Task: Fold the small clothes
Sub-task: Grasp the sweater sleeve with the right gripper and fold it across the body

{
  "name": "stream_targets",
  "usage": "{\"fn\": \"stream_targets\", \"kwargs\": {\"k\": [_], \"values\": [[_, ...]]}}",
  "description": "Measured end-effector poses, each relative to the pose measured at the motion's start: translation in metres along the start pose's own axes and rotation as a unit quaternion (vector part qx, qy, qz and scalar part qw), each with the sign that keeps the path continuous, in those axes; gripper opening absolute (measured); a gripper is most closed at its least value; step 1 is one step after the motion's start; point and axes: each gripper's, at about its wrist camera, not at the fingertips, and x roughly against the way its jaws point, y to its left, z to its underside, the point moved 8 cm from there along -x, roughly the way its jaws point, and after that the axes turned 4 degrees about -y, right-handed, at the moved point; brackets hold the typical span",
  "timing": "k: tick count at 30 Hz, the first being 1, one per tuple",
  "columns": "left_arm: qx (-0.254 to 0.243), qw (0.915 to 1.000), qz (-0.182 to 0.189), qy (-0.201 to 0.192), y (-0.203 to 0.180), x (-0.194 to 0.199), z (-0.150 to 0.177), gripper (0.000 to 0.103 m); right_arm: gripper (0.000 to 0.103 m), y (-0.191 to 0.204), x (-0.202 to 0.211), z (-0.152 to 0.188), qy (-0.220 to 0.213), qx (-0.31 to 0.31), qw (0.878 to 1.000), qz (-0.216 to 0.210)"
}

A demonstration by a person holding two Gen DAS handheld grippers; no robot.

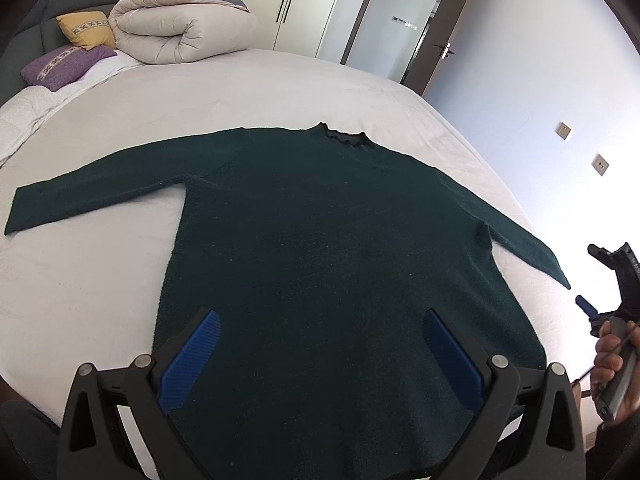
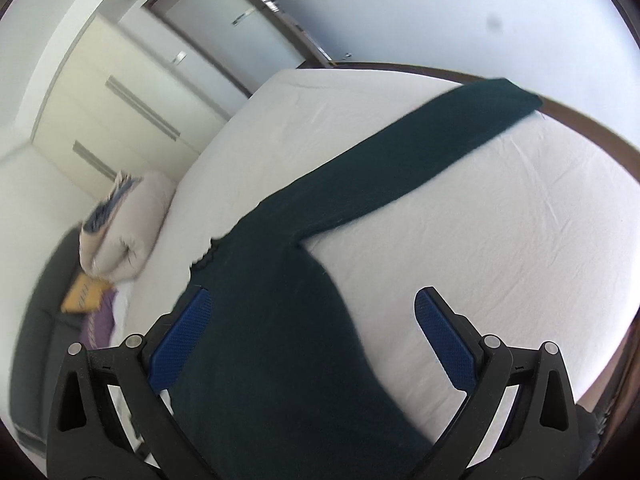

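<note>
- Sweater (image 1: pixel 320 240), dark green and long-sleeved, lies spread flat on the bed (image 1: pixel 260 88); its hem end sits directly under and between the blue pads of the left tongs (image 1: pixel 320 340), the neck pointing away from them.
- Left tongs stand wide apart with nothing between them but the cloth lying beneath; whether the tips touch the knit cannot be told.
- Right tongs (image 2: pixel 312 320) are likewise spread apart and empty, held over the sweater's body near the underarm, with bare sheet under the right pad.
- Just beyond the right tongs, the right sleeve (image 2: pixel 400 152) runs diagonally away, its cuff reaching the bed's far edge.
- To the left of the left tongs, well out, the left sleeve (image 1: pixel 100 192) lies straight on the sheet.
- Farther ahead of the left tongs is the collar (image 1: pixel 346 138), then open sheet.
- Farthest off, ahead and to the left, sit a rolled duvet (image 1: pixel 180 28), a yellow cushion (image 1: pixel 86 30) and a purple cushion (image 1: pixel 66 66).
- Judged risk: the knit looks thick and limp, so a pinch of only the top layer would lift one face and leave the back behind, skewing the fold.
- Judged risk: the right cuff lies at the mattress edge; dragging the body could let that sleeve slip over the side.
- Judged risk: closing too deep could catch the bedsheet together with the sweater.
</note>
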Motion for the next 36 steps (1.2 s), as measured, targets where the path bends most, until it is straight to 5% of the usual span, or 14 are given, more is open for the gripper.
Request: {"fn": "stream_targets", "kwargs": {"k": [6,10,17,25,32,36], "values": [[0.023,0.9993,0.029,-0.007,-0.004,-0.012,-0.009,0.103,0.100,-0.126,-0.037,-0.081,-0.029,-0.213,0.977,-0.020],[0.033,0.9988,0.035,0.000,-0.006,-0.029,-0.013,0.103,0.079,-0.175,-0.072,-0.106,-0.011,-0.284,0.959,-0.012],[0.028,0.9985,0.045,0.014,-0.017,-0.057,-0.015,0.103,0.074,-0.190,-0.114,-0.145,-0.017,-0.308,0.951,-0.032],[0.029,0.9980,0.051,0.022,-0.014,-0.079,-0.020,0.103,0.050,-0.226,-0.127,-0.174,-0.080,-0.388,0.915,-0.077],[0.031,0.9980,0.049,0.025,-0.007,-0.091,-0.031,0.102,0.021,-0.224,-0.158,-0.175,-0.089,-0.353,0.931,-0.038],[0.029,0.9979,0.054,0.022,-0.003,-0.100,-0.046,0.102,0.009,-0.184,-0.172,-0.190,-0.085,-0.283,0.955,0.012]]}}
